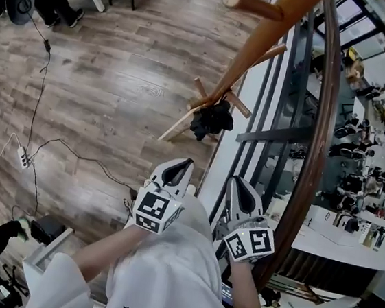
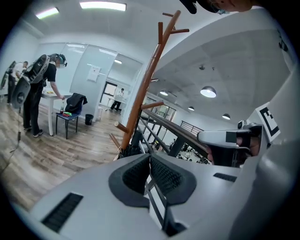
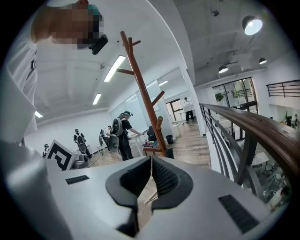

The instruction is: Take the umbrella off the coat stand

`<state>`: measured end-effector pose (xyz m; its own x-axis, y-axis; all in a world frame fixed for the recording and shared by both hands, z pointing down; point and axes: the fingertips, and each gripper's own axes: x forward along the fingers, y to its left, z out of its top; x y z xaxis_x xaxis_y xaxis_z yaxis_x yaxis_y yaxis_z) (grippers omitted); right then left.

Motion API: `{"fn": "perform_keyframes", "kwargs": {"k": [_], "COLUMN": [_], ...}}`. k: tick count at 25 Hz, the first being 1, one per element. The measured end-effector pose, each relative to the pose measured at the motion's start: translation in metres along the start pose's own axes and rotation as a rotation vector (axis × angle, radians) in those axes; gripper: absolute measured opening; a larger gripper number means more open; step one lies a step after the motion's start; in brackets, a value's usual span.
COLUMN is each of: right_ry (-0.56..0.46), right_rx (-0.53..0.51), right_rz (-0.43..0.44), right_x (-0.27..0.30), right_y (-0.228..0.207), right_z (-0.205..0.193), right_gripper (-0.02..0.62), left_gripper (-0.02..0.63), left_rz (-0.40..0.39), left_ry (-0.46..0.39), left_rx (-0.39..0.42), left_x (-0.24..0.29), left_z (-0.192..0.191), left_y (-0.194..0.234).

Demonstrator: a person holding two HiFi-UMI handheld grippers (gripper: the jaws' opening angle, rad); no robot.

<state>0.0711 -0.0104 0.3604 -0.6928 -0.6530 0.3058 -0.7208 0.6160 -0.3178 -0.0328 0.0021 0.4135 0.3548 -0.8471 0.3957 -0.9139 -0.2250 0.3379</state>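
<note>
The umbrella (image 1: 211,119), a black folded bundle, hangs among the lower pegs of the wooden coat stand (image 1: 264,44), close to the railing (image 1: 323,116). Both tools point its way but stop short of it. The left tool (image 1: 183,166) lies just below it in the head view and looks the nearer, while the right tool (image 1: 237,184) sits off to the side by the rail. Each tool's jaws are pressed together on nothing. The umbrella's long axis cannot be read here.
</note>
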Motion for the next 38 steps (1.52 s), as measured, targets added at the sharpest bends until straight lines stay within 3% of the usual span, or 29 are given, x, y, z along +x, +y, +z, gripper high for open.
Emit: {"fn": "perform_keyframes", "kwargs": {"k": [11, 16, 27, 38], "right_ry": [0.003, -0.006, -0.041, -0.022], "right_rx": [0.043, 0.022, 0.129, 0.138], "right_rz": [0.010, 0.012, -0.043, -0.046], "right_x": [0.022, 0.033, 0.064, 0.076], "right_y": [-0.035, -0.035, -0.090, -0.109], "right_z": [-0.027, -0.043, -0.071, -0.090], "right_gripper": [0.035, 0.035, 0.035, 0.035], "left_gripper": [0.022, 0.023, 0.034, 0.222], "left_rz": [0.119, 0.144, 0.161, 0.152], "left_ry": [-0.029, -0.040, -0.006, 0.014], "left_rx": [-0.006, 0.008, 0.063, 0.111], "left_x": [0.037, 0.044, 0.094, 0.134], "left_z": [-0.023, -0.035, -0.057, -0.073], "left_y": [0.019, 0.037, 0.042, 0.048]}}
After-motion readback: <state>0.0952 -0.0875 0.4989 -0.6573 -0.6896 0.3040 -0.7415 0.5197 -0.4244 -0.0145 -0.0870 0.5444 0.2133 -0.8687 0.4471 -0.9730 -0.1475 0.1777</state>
